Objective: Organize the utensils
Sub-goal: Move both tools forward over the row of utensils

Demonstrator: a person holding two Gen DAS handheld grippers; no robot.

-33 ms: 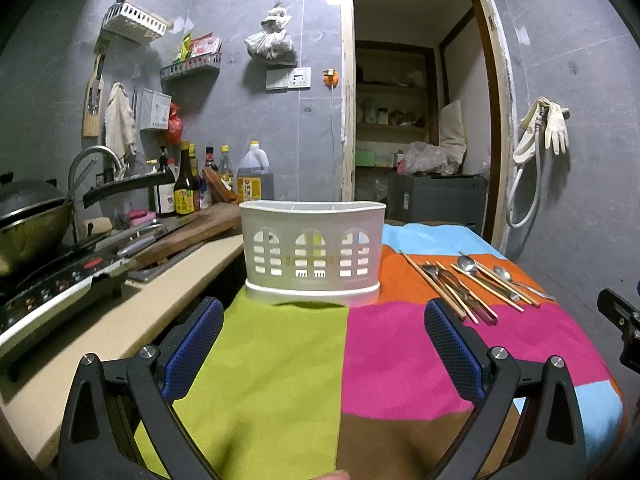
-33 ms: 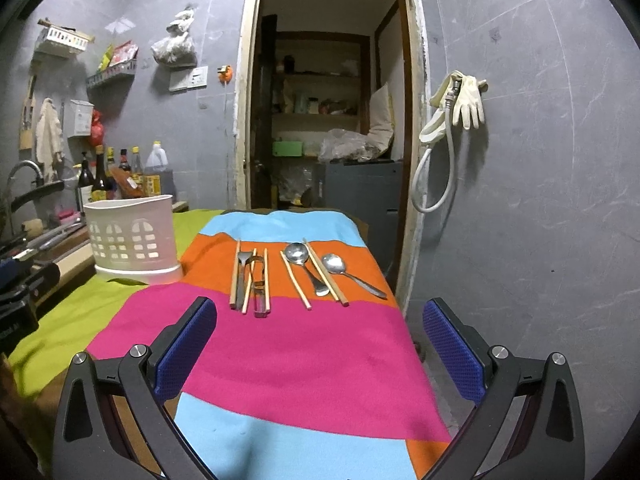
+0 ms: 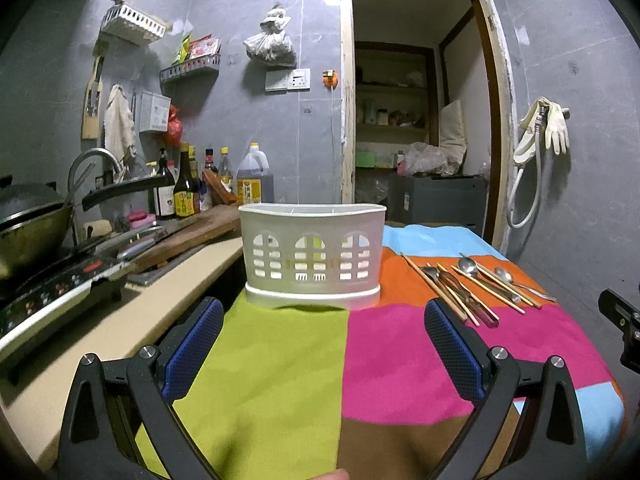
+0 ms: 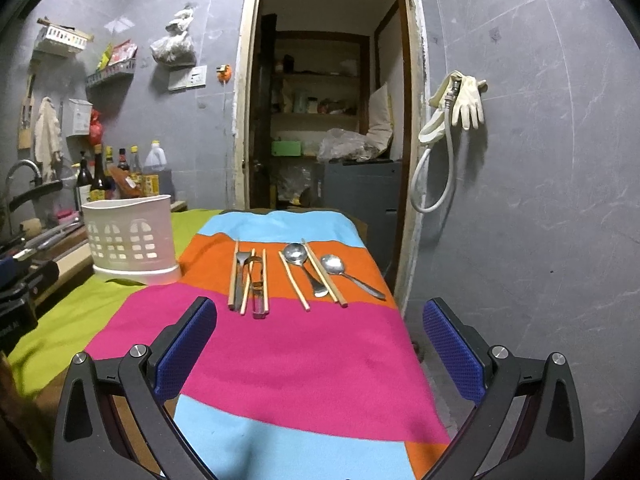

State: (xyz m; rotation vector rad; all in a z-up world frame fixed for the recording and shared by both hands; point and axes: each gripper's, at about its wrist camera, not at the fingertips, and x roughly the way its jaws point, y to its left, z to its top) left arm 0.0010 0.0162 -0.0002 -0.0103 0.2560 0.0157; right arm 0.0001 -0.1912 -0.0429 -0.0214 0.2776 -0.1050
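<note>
A white slotted utensil holder [image 3: 313, 258] stands upright on the striped cloth [image 3: 280, 360]; it also shows in the right wrist view [image 4: 130, 238] at the left. Wooden chopsticks [image 4: 233, 276], two metal spoons [image 4: 295, 255] and other cutlery lie in a row on the orange stripe, also seen in the left wrist view [image 3: 472, 284]. My left gripper [image 3: 324, 340] is open and empty, short of the holder. My right gripper [image 4: 320, 344] is open and empty, short of the utensils.
A counter [image 3: 120, 320] at the left holds a stove [image 3: 60, 280], a wok [image 3: 32, 228], a cutting board [image 3: 192, 232] and bottles [image 3: 188, 188]. An open doorway [image 4: 328, 120] lies behind. A hose and gloves [image 4: 460, 104] hang on the right wall. The cloth's right edge [image 4: 404, 320] drops off.
</note>
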